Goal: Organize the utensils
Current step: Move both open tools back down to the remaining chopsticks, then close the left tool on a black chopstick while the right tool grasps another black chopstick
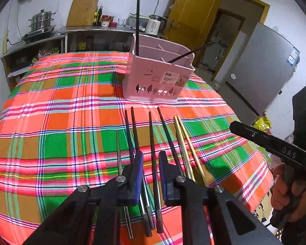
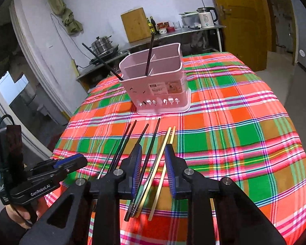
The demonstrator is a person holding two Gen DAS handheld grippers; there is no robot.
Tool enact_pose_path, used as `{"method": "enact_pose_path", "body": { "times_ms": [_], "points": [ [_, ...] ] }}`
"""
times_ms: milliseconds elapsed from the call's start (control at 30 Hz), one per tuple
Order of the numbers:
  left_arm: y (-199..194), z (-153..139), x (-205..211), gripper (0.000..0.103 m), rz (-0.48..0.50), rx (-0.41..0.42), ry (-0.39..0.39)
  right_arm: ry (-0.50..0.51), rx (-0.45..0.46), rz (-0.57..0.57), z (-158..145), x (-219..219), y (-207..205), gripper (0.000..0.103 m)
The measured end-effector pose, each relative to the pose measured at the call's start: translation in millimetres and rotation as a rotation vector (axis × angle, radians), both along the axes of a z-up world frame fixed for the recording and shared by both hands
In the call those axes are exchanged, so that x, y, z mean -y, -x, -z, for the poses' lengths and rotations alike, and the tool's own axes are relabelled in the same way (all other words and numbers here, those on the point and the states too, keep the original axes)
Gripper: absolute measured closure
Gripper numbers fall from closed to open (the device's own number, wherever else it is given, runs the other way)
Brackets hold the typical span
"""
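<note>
- Left gripper point(image 1: 151, 159): jaws parted, holding nothing, above dark chopsticks point(image 1: 153, 143) on plaid tabletop point(image 1: 61, 122).
- Right gripper point(image 2: 153, 153): jaws apart, empty, over pale chopsticks point(image 2: 165, 149).
- Pink caddy point(image 1: 159, 75) beyond the row, two dark chopsticks inside.

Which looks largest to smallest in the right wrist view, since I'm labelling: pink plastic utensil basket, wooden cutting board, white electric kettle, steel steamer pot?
1. Pink plastic utensil basket, nearest.
2. Wooden cutting board.
3 and 4. White electric kettle and steel steamer pot look alike; unranked.
</note>
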State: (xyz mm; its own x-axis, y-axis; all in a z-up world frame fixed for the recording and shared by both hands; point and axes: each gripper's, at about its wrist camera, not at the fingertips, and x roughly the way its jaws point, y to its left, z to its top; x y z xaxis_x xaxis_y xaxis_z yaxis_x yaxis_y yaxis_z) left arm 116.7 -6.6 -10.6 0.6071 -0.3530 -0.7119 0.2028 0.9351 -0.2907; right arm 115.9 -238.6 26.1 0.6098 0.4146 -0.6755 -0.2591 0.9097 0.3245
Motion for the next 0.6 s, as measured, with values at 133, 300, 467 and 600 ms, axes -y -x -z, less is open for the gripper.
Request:
{"method": "enact_pose_path", "body": {
  "times_ms": [133,300,467,600],
  "points": [
    [-10,9,-2,0.087,-0.024,-0.025,-0.008,0.01,-0.021,-0.016,9,-6,-6,0.079],
    [-23,17,-6,0.087,-0.043,-0.052,0.005,0.012,-0.041,-0.027,18,-11,-13,0.08],
    [-41,24,-7,0.087,-0.048,-0.07,0.009,0.02,-0.058,-0.039,29,-19,-27,0.08],
    [-58,32,-9,0.087,-0.058,-0.088,0.014,0.023,-0.074,-0.049,37,-29,-37,0.08]
  ]
}}
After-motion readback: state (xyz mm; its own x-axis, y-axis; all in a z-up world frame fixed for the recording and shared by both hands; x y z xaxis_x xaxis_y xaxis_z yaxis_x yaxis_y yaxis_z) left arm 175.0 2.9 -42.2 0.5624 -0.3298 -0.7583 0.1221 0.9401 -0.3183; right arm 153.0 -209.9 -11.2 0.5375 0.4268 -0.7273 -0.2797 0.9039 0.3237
